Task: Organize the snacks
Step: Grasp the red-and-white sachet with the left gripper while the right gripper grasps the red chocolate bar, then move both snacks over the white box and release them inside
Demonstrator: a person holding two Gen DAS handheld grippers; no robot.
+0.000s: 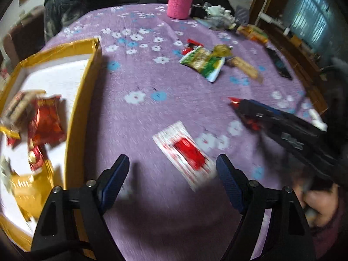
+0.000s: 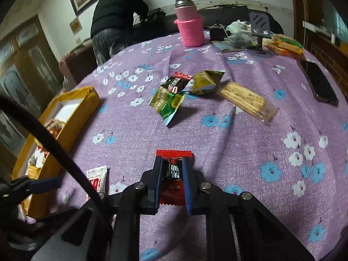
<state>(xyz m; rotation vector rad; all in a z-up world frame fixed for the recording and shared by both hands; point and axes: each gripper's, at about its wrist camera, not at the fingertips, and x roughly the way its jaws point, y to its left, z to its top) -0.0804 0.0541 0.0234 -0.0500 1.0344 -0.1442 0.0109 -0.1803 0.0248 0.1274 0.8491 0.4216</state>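
My left gripper (image 1: 173,163) is open and empty above the purple floral tablecloth, just short of a white-and-red snack packet (image 1: 184,150) that lies between its fingertips. The packet also shows in the right wrist view (image 2: 96,179). My right gripper (image 2: 173,165) is shut on a red-and-black snack packet (image 2: 174,174) and holds it over the cloth; it shows at the right of the left wrist view (image 1: 236,104). A yellow box (image 1: 87,82) with several snacks inside stands at the left. More snacks lie mid-table: a green packet (image 2: 167,103), an olive packet (image 2: 205,81), a biscuit pack (image 2: 248,101).
A pink flask in a knitted sleeve (image 2: 190,26) stands at the far edge. A black phone (image 2: 318,82) lies at the right, next to yellow boxes (image 2: 285,44) and clutter. A person in dark clothes (image 2: 117,17) stands beyond the table.
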